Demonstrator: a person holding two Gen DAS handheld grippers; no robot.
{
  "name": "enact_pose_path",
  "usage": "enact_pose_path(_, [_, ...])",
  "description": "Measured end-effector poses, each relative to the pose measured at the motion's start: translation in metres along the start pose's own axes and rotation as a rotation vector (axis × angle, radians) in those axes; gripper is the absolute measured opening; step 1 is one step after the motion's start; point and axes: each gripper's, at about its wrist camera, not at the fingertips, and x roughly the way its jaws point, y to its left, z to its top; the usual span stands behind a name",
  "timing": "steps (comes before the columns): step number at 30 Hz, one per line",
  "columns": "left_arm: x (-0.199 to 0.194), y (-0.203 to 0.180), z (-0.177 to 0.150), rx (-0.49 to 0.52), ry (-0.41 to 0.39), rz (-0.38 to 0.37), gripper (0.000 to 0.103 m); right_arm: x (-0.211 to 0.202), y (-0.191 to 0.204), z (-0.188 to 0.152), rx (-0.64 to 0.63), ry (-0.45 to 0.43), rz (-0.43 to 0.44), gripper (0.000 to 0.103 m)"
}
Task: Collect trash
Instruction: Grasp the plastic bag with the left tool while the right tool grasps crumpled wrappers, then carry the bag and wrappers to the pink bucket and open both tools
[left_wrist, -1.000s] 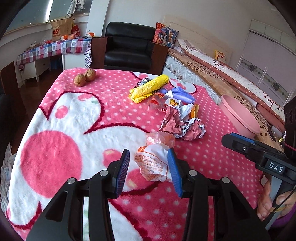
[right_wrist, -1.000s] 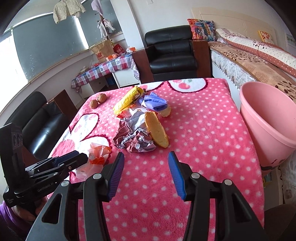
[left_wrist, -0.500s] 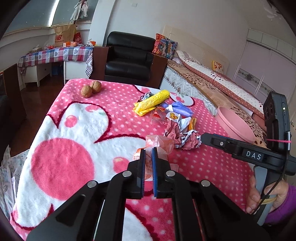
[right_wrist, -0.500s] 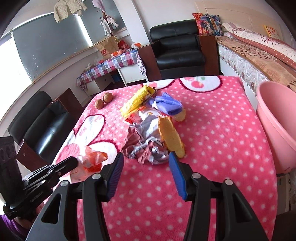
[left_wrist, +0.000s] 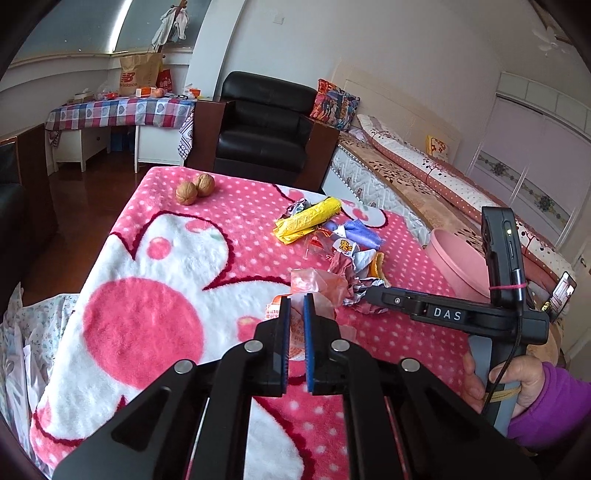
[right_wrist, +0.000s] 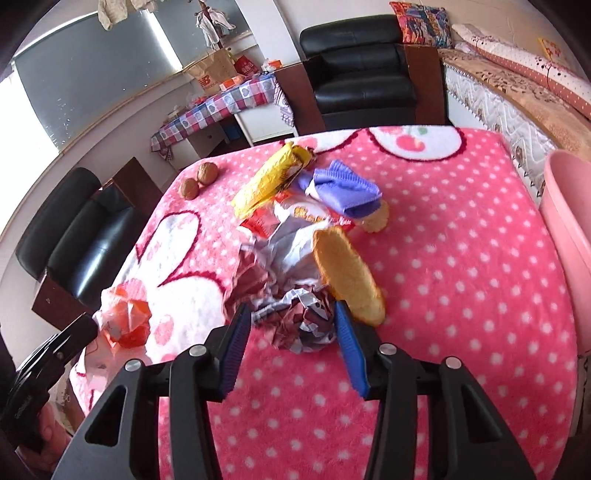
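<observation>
Pink polka-dot fleece (right_wrist: 461, 258) is seen spread over a table in a bedroom.

In the left wrist view, the left gripper (left_wrist: 296, 306) is pinched nearly closed on an orange-and-white plastic wrapper (left_wrist: 314, 282), which bulges out at twelve o'clock of the tips. The crumpled paper wad (left_wrist: 354, 273) lies just past it at one o'clock. A yellow wrapper (left_wrist: 308, 219) and a purple cloth (left_wrist: 360, 232) are seen farther off at twelve to one o'clock, two walnuts (left_wrist: 194, 188) at eleven o'clock near the far edge, and a pink basin (left_wrist: 458, 258) at two o'clock beside the table.

In the right wrist view, the right gripper (right_wrist: 291, 325) is held partly open; its jaws have just been closing, with the crumpled paper wad (right_wrist: 291, 317) between the blue pads (right_wrist: 234, 350). Whether the pads press on it cannot be told. A piece of bread (right_wrist: 347, 273) leans at one o'clock, touching the wad. The yellow wrapper (right_wrist: 273, 177) and purple cloth (right_wrist: 343, 188) lie at twelve o'clock, the walnuts (right_wrist: 199, 179) at eleven. The orange-and-white plastic wrapper (right_wrist: 125, 321) is seen at nine o'clock, and the pink basin (right_wrist: 569, 221) at the three o'clock edge.
</observation>
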Motion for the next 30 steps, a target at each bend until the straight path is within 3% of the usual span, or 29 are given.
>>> enact_pose_path(3, [-0.001,-0.004,0.002,0.005,-0.002,0.0,0.006,-0.002,0.005,-0.006,-0.022,0.007,0.015,0.047])
enact_pose_path(6, [-0.002,-0.007,0.004,0.01,-0.006,0.0,0.006,0.001,0.012,-0.007,-0.072,0.007,-0.024,0.047])
enact_pose_path(7, [-0.003,-0.008,0.005,0.013,-0.01,0.001,0.006,0.002,0.013,-0.009,-0.079,0.007,-0.034,0.039])
enact_pose_path(8, [-0.005,-0.01,0.005,0.017,-0.013,0.002,0.006,0.003,0.013,-0.01,-0.08,0.013,-0.037,0.018])
enact_pose_path(13, [-0.011,-0.017,0.009,0.042,-0.026,0.011,0.006,-0.012,0.013,-0.016,-0.071,-0.017,0.006,0.012])
enact_pose_path(14, [-0.012,-0.019,0.01,0.046,-0.029,0.011,0.006,-0.017,0.013,-0.018,-0.074,-0.024,0.017,0.004])
enact_pose_path(25, [-0.008,-0.046,0.021,0.093,-0.054,-0.009,0.006,-0.081,-0.006,-0.036,-0.033,-0.11,0.108,0.003])
enact_pose_path(30, [-0.007,-0.056,0.03,0.107,-0.074,-0.013,0.006,-0.115,-0.02,-0.032,0.009,-0.196,0.139,0.003])
